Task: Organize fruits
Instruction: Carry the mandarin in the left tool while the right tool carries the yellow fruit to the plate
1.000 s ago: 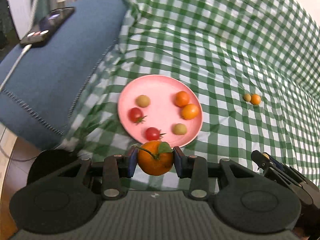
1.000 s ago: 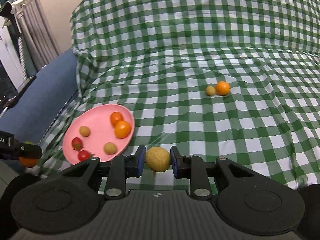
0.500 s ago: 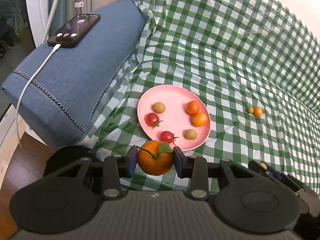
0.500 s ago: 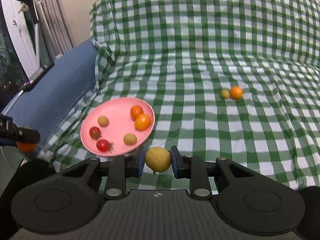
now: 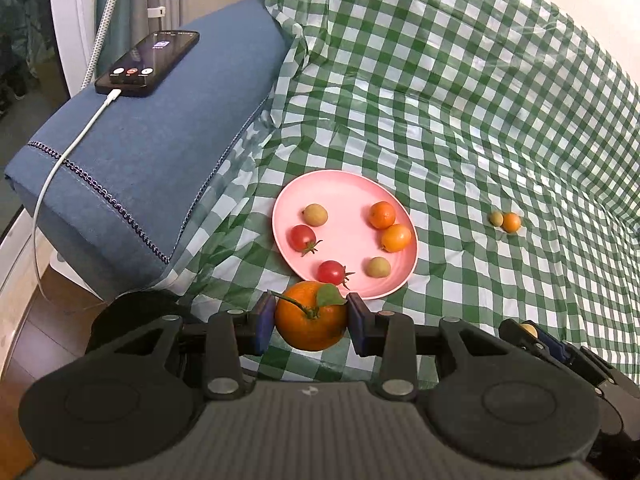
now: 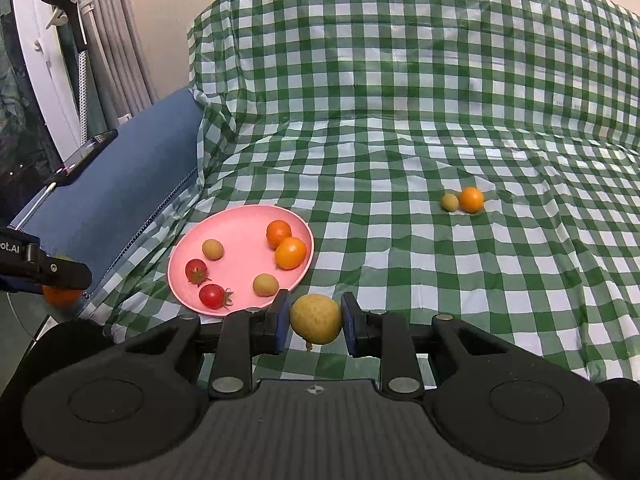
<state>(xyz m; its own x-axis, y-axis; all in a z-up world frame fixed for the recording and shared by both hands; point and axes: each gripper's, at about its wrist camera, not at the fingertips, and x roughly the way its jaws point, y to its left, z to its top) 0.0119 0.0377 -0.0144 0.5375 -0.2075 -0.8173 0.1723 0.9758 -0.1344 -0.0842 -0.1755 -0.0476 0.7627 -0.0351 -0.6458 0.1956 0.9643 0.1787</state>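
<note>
1. Left hand-held gripper (image 5: 311, 317): its pads are clamped on an orange with stem and leaf (image 5: 310, 316). The fruit is carried in the air, just short of the pink plate (image 5: 348, 184) at the plate's 6 o'clock rim.
2. Right hand-held gripper (image 6: 316, 322): its pads are clamped on a yellow-tan round fruit (image 6: 316, 319), carried near the plate's 5 o'clock edge in the right wrist view.
3. Plate contents: two cherry tomatoes (image 5: 303, 237), two small orange fruits (image 5: 382, 215) and two small tan fruits (image 5: 315, 214). The plate lies on a green checked cloth (image 5: 460, 120).
4. Loose fruit: one tan and one orange piece (image 6: 471, 199) touch each other on the cloth, well apart from the plate at its 2 o'clock.
5. Step in hand, as judged: transport of both held fruits toward the plate.
6. Next move calls for bringing each fruit over bare plate surface, lowering it and then parting the pads, so that nothing rolls off.
7. Legible writing: a partial ".AI" on the left unit (image 6: 10, 247) as seen by the right wrist camera. The text on the phone (image 5: 148, 62) screen is too small to read.
</note>
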